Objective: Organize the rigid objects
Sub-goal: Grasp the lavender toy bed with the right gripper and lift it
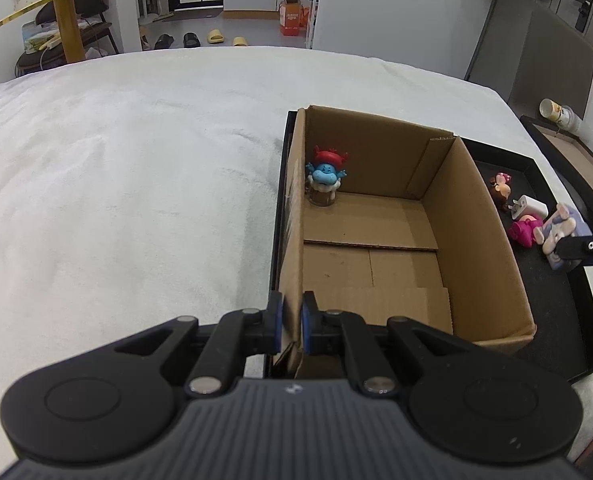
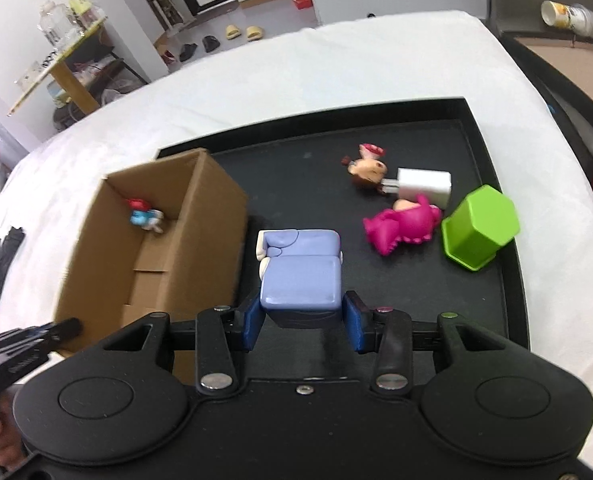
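An open cardboard box (image 1: 480, 240) stands on a black tray (image 1: 556, 300). My left gripper (image 1: 292, 320) is shut on the box's near-left wall, one pad on each side of it. Inside the box, a blue figure with a red hat (image 1: 326, 176) stands in the far left corner. My right gripper (image 2: 302, 320) is shut on a lavender block-shaped toy (image 2: 300, 272), held above the tray (image 2: 416, 296) just right of the box (image 2: 212, 216). A pink figure (image 2: 404, 226), a white charger (image 2: 424, 184), a small brown-haired doll (image 2: 368, 166) and a green hexagonal cup (image 2: 480, 228) lie on the tray.
The tray rests on a white bed cover (image 1: 136, 180). A paper cup (image 2: 560, 14) lies on a ledge beyond the bed's right edge. A gold-edged table (image 1: 64, 4) and slippers (image 1: 216, 36) are on the floor behind.
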Available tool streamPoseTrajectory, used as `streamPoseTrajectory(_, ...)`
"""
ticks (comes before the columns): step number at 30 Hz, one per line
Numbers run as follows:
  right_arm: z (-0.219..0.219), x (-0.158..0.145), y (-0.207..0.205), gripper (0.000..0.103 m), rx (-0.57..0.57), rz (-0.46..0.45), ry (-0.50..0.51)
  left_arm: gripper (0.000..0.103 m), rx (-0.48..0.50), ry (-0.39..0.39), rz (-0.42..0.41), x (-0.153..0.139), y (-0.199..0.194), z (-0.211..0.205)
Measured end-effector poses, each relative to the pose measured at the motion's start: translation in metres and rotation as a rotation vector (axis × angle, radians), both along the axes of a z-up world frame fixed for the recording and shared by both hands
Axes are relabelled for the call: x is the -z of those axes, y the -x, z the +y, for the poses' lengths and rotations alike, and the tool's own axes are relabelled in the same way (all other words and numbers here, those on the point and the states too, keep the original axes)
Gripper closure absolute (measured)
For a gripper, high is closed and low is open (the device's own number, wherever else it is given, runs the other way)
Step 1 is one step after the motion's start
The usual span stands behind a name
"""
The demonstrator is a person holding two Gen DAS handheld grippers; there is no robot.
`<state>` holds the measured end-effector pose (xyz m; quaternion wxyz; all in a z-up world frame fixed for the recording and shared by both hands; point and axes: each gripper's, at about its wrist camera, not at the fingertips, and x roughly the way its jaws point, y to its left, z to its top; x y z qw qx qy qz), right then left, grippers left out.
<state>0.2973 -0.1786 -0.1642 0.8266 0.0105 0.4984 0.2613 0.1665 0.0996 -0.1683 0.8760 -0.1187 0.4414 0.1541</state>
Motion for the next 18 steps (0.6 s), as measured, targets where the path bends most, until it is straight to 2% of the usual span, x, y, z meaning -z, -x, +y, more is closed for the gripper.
streamPoseTrajectory(7, 0.023, -0.025, 0.014, 0.062, -0.041, -0.079, 0.041, 0.094, -0.006, 0.028, -0.002, 0.003, 0.001, 0.005)
streamPoseTrajectory(18, 0.06, -0.045, 0.025, 0.062, -0.083, -0.119, 0.039, 0.094, 0.007, 0.056, -0.02, 0.003, 0.005, 0.012)
